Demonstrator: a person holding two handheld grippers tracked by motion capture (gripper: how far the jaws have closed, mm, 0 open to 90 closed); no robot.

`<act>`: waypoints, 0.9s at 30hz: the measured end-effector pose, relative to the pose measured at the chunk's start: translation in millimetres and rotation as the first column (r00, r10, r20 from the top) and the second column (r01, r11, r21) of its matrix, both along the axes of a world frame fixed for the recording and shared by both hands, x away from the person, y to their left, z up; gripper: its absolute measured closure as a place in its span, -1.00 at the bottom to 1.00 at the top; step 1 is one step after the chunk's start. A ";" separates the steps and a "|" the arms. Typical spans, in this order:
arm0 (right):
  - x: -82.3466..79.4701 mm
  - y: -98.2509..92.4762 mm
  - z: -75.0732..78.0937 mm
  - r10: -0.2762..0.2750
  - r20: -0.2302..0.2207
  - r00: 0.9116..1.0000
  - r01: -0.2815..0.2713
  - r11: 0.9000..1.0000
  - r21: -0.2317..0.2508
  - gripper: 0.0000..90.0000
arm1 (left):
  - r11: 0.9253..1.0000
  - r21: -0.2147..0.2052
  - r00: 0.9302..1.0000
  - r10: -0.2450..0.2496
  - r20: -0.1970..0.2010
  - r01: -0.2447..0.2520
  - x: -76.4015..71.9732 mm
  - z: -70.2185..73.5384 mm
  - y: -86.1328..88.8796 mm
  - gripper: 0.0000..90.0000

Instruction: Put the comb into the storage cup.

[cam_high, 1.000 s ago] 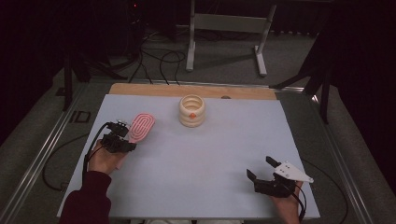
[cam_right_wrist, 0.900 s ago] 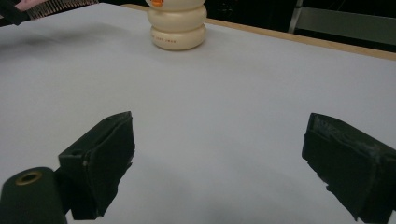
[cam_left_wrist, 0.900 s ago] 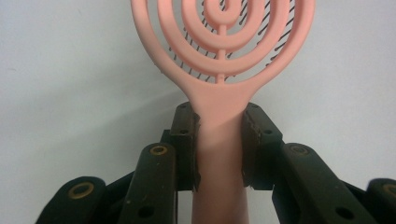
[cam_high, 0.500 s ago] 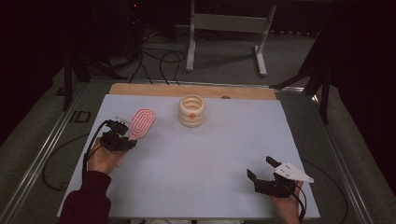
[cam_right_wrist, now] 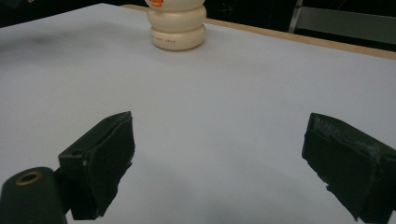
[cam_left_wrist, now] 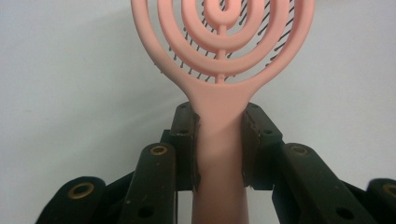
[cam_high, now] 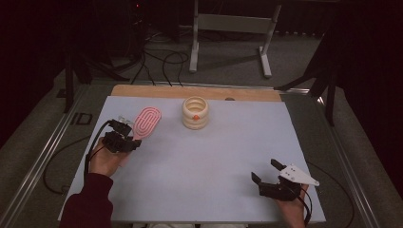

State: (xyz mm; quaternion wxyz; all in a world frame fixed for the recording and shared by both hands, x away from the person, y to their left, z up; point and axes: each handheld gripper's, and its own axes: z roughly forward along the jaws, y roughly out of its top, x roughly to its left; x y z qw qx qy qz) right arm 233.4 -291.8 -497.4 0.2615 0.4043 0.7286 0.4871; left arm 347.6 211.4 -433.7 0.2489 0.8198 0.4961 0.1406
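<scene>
The left gripper (cam_high: 127, 137) is pinching the handle of the pink plastic spiral-patterned hairbrush (cam_left_wrist: 219, 93) above the table's left side, risking it pivoting loose, while the right gripper (cam_high: 267, 173) is resting spread and empty.

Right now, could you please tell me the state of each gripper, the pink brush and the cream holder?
Left gripper: shut on the brush handle.
Right gripper: open, holding nothing, low over the white table.
Pink plastic brush with ringed head: gripped by its handle, head pointing away from the person.
Cream ribbed round holder: upright on the table, apart from both grippers.
</scene>
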 end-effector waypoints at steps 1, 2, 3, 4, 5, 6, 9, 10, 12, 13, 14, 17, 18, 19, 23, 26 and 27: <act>0.0 0.0 0.0 0.000 0.000 1.000 0.000 1.000 0.000 -0.80 | 1.000 0.000 1.000 0.000 0.000 0.000 0.0 0.0 0.0 0.55; 0.0 0.0 0.0 0.000 0.000 1.000 0.000 1.000 0.000 -0.80 | 1.000 0.000 1.000 0.000 0.000 0.000 0.0 0.0 0.0 0.55; 0.0 0.0 -0.1 0.000 0.000 1.000 0.000 1.000 0.000 -0.79 | 1.000 -0.006 1.000 -0.010 0.015 0.010 -1.1 3.4 -0.2 0.55; 0.0 0.0 -0.1 0.000 0.000 1.000 0.000 1.000 0.000 -0.79 | 1.000 -0.006 1.000 -0.010 0.015 0.010 -1.1 3.4 -0.2 0.55; 0.0 0.0 0.0 0.000 0.000 1.000 0.000 1.000 0.001 -0.79 | 1.000 -0.008 1.000 -0.017 0.022 0.017 -1.8 4.9 -0.7 0.55; -0.1 0.1 0.0 0.002 0.000 1.000 -0.002 1.000 0.003 -0.79 | 1.000 -0.004 0.999 -0.023 0.026 0.023 -2.0 5.7 -1.1 0.55; 0.1 -0.1 0.0 0.002 0.000 1.000 -0.002 1.000 0.003 -0.80 | 0.999 -0.005 0.999 -0.032 0.033 0.032 -2.3 7.1 -1.9 0.55; 0.2 0.0 -0.1 0.008 -0.002 1.000 -0.008 1.000 0.009 -0.80 | 0.999 -0.009 0.999 -0.036 0.032 0.037 -2.5 8.4 -2.9 0.55; 0.2 -0.1 -0.1 0.009 -0.001 1.000 -0.009 1.000 0.010 -0.80 | 0.999 -0.011 0.999 -0.041 0.032 0.041 -2.3 8.7 -3.4 0.55; 0.1 -0.1 0.3 0.008 -0.003 1.000 -0.008 1.000 0.010 -0.80 | 0.999 -0.007 0.999 -0.045 0.030 0.045 -2.2 9.2 -3.8 0.55; 0.0 -0.1 0.4 0.007 -0.002 1.000 -0.007 1.000 0.011 -0.80 | 0.999 -0.009 0.998 -0.052 0.033 0.052 -2.3 9.4 -5.0 0.55; -0.1 -0.8 0.7 0.002 0.005 1.000 -0.002 1.000 0.009 -0.81 | 0.998 -0.008 0.997 -0.069 0.041 0.069 -3.0 10.3 -6.7 0.55; 0.0 -0.7 0.8 0.001 0.005 1.000 -0.001 1.000 0.010 -0.81 | 0.997 -0.008 0.996 -0.074 0.045 0.074 -3.2 10.7 -7.3 0.55; 0.0 -0.7 0.7 0.001 0.004 1.000 -0.001 1.000 0.011 -0.81 | 0.997 -0.008 0.996 -0.074 0.045 0.074 -3.2 10.7 -7.3 0.55; -0.2 0.0 0.5 0.000 0.001 1.000 0.000 1.000 0.011 -0.81 | 0.995 -0.005 0.994 -0.096 0.060 0.097 -4.3 13.3 -9.9 0.55; 0.2 0.1 0.2 0.003 0.003 1.000 -0.003 1.000 0.006 -0.81 | 0.995 -0.005 0.992 -0.102 0.068 0.103 -4.9 14.7 -11.0 0.55; 0.2 0.1 0.2 0.003 0.003 1.000 -0.003 1.000 0.006 -0.81 | 0.995 -0.005 0.992 -0.102 0.068 0.103 -4.9 14.7 -11.0 0.55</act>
